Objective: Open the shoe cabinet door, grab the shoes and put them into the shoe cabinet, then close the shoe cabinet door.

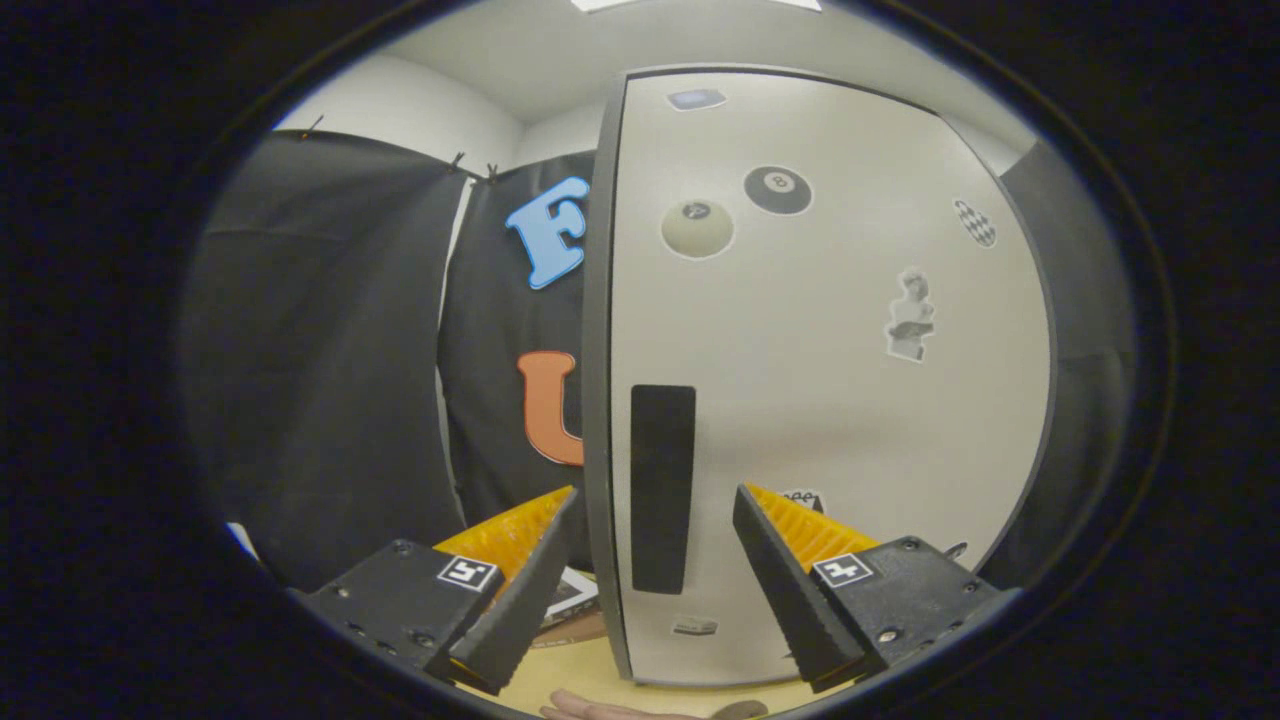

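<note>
A pale grey shoe cabinet door (830, 400) with several stickers stands upright just ahead of my fingers. Its dark left edge (598, 400) faces me. A tall black handle patch (662, 488) sits near that edge. My gripper (655, 505) is open, and the door's left edge and the handle patch lie in the gap between the two fingers. The left finger is on the outer side of the edge, the right finger in front of the door face. I cannot tell whether either finger touches the door.
Black booth cloth (330, 350) hangs to the left and behind the cabinet. A light wooden floor (590, 680) shows below the door, with a flat printed card (572, 598) lying by the cabinet's foot. A person's hand (600, 710) shows at the very bottom.
</note>
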Available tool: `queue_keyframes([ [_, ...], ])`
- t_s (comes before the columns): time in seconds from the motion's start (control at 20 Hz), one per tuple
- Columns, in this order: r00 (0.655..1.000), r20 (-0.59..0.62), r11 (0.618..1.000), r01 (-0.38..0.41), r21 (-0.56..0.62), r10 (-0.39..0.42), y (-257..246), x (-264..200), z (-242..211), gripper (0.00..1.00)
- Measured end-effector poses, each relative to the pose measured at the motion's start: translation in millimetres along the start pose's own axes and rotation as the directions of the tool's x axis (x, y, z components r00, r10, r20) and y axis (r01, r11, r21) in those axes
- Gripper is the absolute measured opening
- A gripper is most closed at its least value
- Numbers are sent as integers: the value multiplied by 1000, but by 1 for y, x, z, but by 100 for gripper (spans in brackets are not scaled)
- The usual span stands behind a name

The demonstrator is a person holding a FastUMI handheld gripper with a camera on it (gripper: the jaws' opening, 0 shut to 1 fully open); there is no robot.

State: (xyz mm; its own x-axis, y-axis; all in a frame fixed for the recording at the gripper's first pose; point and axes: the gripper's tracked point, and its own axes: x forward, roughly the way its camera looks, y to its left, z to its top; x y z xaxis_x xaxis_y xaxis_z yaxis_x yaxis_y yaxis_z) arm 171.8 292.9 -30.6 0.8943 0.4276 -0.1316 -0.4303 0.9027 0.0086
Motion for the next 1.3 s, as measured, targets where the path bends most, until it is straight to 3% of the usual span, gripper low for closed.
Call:
queue_keyframes([
  [0.2,999,21,999,39,12,-39,-6,16,10,89],
  [0.25,999,6,999,51,17,-51,-10,18,7,75],
  [0.55,999,9,998,32,58,-32,-5,16,7,34],
  [0.85,1000,-11,1000,29,11,-28,-5,8,3,33],
  [1.3,994,-82,997,-73,-26,71,-2,-30,-1,29],
])
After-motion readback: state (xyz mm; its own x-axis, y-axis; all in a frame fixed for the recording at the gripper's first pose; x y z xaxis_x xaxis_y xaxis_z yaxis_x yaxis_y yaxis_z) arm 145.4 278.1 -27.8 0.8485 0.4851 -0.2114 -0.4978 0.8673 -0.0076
